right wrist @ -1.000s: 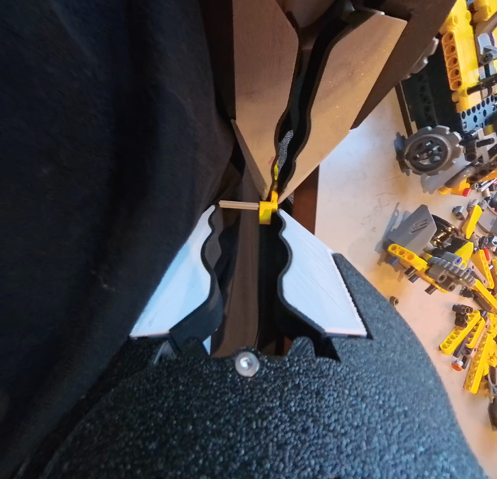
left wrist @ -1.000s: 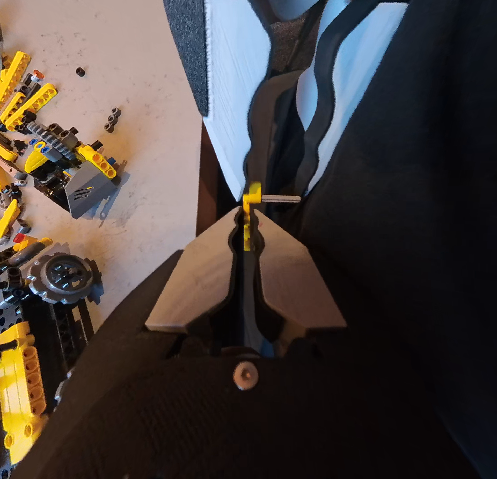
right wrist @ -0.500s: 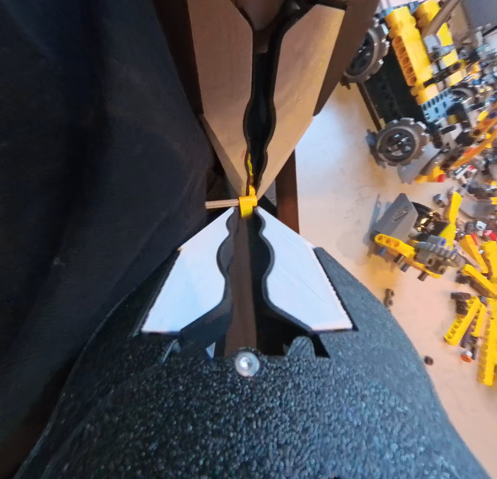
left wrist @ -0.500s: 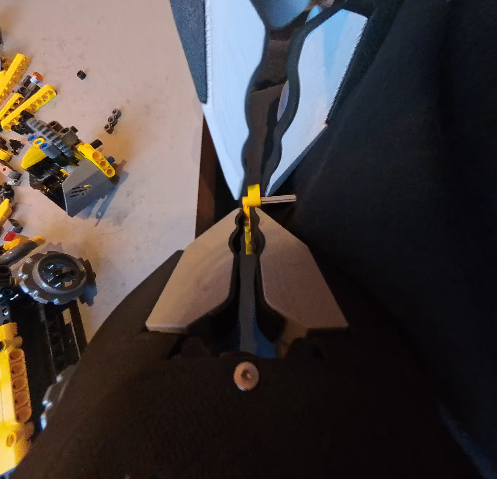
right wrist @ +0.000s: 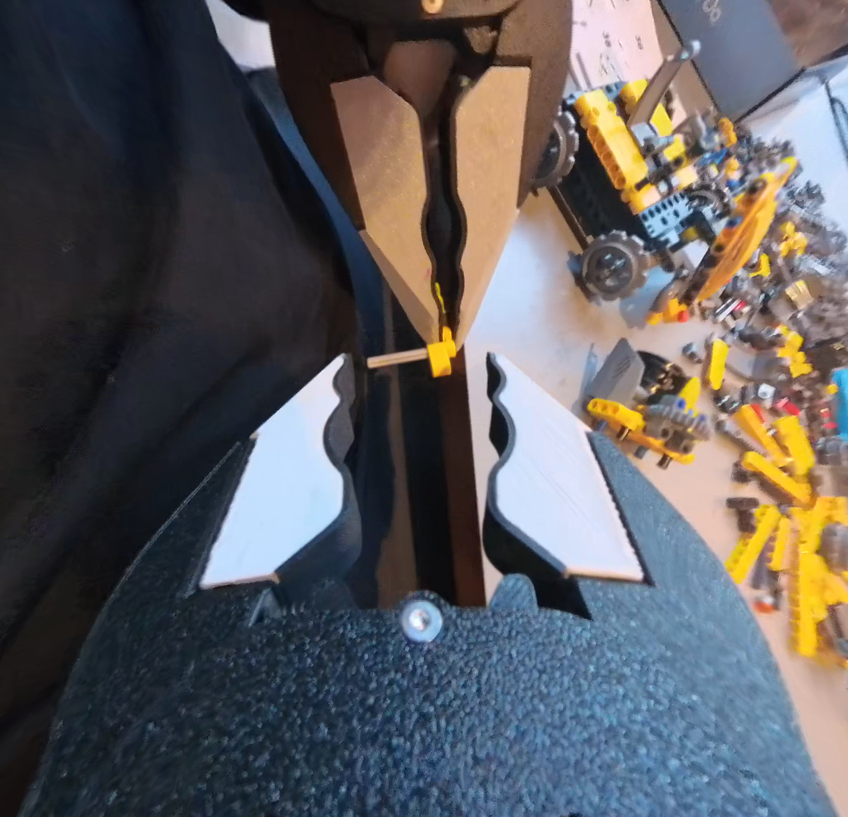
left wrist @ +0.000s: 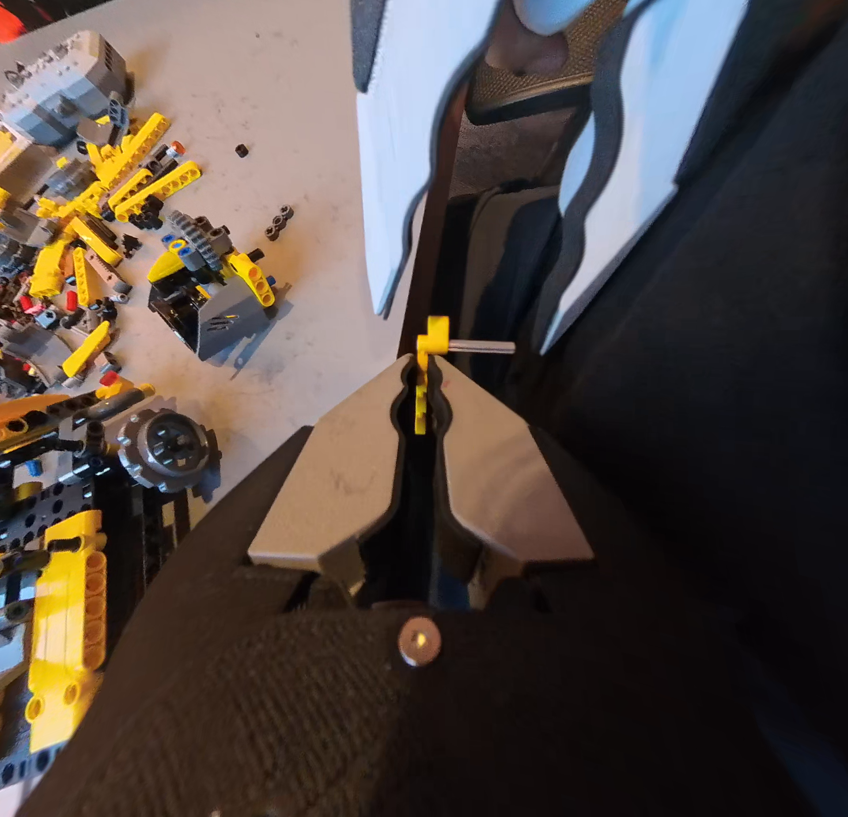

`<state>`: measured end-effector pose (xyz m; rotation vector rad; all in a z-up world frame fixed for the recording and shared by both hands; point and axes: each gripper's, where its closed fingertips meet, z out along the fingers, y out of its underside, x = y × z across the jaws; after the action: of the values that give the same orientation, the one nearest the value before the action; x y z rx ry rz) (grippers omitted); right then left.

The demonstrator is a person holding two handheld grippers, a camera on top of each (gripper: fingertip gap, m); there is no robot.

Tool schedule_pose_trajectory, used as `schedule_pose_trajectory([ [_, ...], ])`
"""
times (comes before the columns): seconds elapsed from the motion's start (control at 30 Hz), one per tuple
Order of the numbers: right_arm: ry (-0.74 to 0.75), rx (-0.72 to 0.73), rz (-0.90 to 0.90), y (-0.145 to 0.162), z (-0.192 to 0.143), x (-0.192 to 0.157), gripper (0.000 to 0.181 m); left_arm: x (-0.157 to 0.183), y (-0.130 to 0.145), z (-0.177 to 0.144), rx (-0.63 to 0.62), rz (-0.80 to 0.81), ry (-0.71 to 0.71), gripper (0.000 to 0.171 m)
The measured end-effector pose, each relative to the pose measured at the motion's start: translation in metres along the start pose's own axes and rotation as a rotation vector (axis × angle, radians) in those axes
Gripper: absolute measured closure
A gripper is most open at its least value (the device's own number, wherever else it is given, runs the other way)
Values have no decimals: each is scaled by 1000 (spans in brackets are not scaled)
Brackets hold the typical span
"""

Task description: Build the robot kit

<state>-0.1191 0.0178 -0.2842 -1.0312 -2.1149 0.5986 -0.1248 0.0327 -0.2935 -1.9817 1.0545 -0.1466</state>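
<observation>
the right gripper (right wrist: 420,363) has just sprung wide off the yellow piece (left wrist: 431,343); the left gripper (left wrist: 421,359) stays clamped on it.

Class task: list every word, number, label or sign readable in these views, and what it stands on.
Dark grey box: pale lettering, blurred and cut by the frame edge; not quoted.
Grey panel piece: dark slits, a yellow mark, no letters.
Yellow connector: no markings.
</observation>
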Motion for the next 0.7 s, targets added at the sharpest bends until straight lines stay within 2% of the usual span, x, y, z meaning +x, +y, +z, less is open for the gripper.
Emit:
schedule_pose_trajectory([
  [0.13,39,-3,-113,-3,6,-4,133,0,-9,-5,63,-53,19,171],
  [0.33,63,71,-63,-10,-2,1,137,0,-13,-10,109,-8,20,171],
  [0.5,66,198,-27,-19,-11,2,139,4,-15,-13,130,18,33,170],
  [0.63,62,248,0,-19,-12,1,137,8,-17,-13,133,37,40,170],
  [0.7,11,252,22,-19,-12,-5,125,7,-15,-13,131,34,41,170],
])
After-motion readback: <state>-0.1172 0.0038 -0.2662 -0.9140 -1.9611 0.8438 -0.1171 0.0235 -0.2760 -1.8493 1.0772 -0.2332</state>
